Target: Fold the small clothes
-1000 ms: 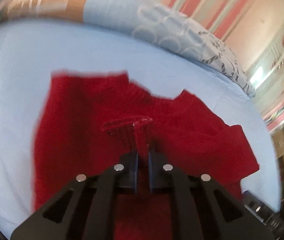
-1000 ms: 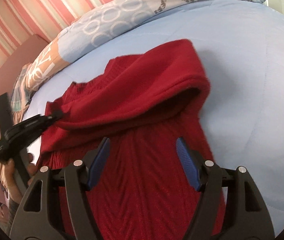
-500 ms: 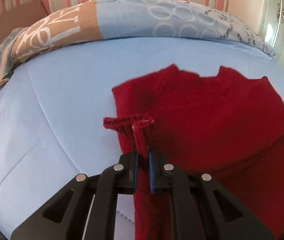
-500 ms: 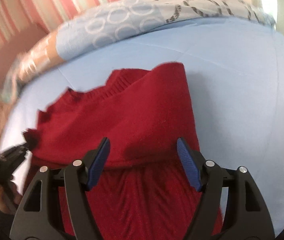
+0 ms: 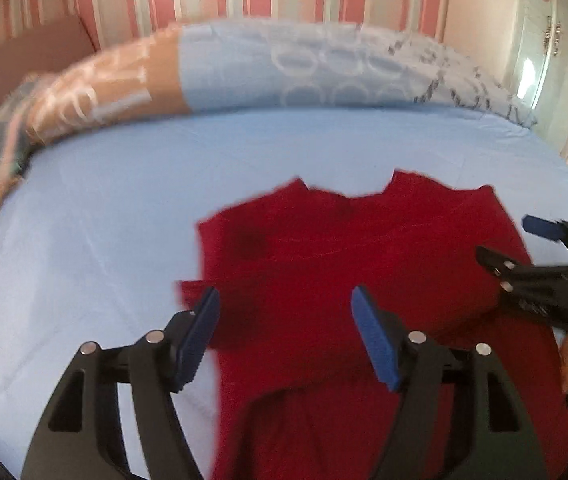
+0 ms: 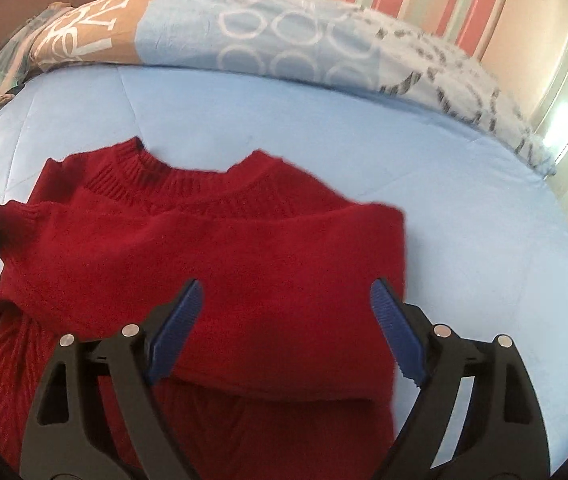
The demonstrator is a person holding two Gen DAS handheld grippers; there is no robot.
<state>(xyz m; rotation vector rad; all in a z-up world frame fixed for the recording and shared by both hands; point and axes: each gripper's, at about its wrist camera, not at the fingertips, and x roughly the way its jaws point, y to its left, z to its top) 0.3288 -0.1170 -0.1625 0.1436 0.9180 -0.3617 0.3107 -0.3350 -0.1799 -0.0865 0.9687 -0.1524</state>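
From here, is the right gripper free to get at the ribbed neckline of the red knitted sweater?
Probably yes. The right gripper hangs open above the folded-over part of the red knitted sweater, and the ribbed neckline lies uncovered just beyond it on the light blue bedspread, with nothing between.

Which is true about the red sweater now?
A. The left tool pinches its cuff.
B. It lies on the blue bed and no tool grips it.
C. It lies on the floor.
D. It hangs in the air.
B: the red sweater lies on the blue bed, and the left tool and right tool stand open above it.
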